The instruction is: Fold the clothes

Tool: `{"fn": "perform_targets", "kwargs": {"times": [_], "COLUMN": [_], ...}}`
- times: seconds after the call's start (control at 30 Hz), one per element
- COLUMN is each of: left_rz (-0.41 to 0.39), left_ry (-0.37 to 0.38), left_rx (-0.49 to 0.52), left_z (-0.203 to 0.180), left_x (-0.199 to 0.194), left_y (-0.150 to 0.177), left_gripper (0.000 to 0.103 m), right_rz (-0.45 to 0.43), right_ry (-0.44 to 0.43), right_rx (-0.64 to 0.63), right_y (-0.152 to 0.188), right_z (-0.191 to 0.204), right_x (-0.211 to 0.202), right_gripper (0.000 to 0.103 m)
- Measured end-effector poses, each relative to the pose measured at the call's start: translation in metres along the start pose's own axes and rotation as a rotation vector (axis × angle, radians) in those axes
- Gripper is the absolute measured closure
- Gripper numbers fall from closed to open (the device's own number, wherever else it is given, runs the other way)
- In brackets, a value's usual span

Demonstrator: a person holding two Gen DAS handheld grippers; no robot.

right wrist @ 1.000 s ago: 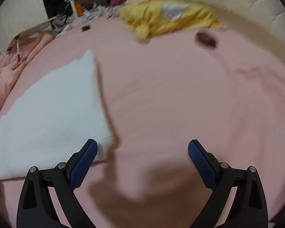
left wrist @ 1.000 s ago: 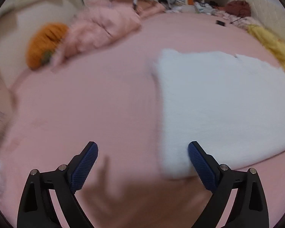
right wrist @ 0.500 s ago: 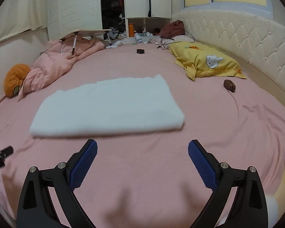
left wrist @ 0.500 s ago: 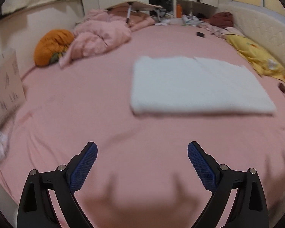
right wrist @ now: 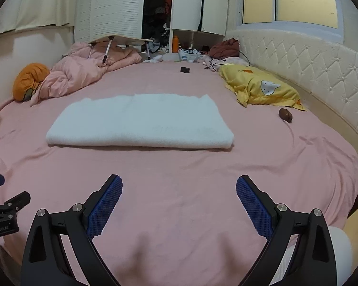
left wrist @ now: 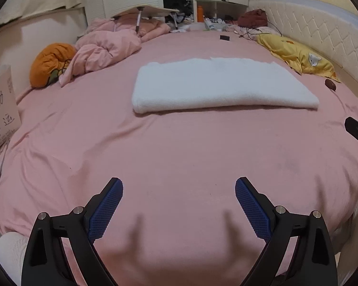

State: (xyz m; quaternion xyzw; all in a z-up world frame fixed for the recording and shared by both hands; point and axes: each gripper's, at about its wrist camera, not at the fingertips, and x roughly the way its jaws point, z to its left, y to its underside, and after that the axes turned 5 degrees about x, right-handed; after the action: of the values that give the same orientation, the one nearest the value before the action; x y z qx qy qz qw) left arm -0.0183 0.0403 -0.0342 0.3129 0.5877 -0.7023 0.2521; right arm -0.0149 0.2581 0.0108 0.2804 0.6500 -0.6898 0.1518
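Observation:
A white fluffy cloth (left wrist: 217, 84) (right wrist: 140, 121) lies folded into a flat rectangle in the middle of the pink bed (left wrist: 155, 157) (right wrist: 262, 162), its thick fold edge nearest me. My left gripper (left wrist: 179, 190) is open, held over the near part of the bed, well short of the cloth, nothing between its blue pads. My right gripper (right wrist: 179, 190) is also open and empty, at a similar distance from the cloth. Part of the right gripper shows at the right edge of the left wrist view, and part of the left gripper at the left edge of the right wrist view.
A crumpled pink quilt (right wrist: 83, 76) and an orange cushion (right wrist: 29, 79) lie at the back left under a small folding table (right wrist: 121, 39). A yellow pillow (right wrist: 257, 85) and a small brown object (right wrist: 285, 114) lie by the padded headboard (right wrist: 322, 71). A small black item (right wrist: 185, 69) lies far back.
Both grippers have drawn back from the cloth's sides towards the near edge of the bed and tilted up, so the whole folded cloth and room now show. Both stayed open.

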Motion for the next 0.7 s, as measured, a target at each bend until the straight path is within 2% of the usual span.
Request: {"fn": "perform_targets", "kwargs": {"times": [0.4,0.7], "left_rz": [0.038,0.091], "left_ry": [0.003,0.02], "left_rx": [-0.079,-0.099], "left_z": [0.016,0.017], "left_x": [0.01,0.027], "left_y": [-0.001,0.002], "left_gripper": [0.008,0.008], "right_rz": [0.026,0.118], "right_ry": [-0.022,-0.058], "right_rx": [0.016,0.081], "right_y": [0.003,0.009], "right_z": [-0.003,-0.012], "right_x": [0.005,0.027], "right_gripper": [0.006,0.006]}}
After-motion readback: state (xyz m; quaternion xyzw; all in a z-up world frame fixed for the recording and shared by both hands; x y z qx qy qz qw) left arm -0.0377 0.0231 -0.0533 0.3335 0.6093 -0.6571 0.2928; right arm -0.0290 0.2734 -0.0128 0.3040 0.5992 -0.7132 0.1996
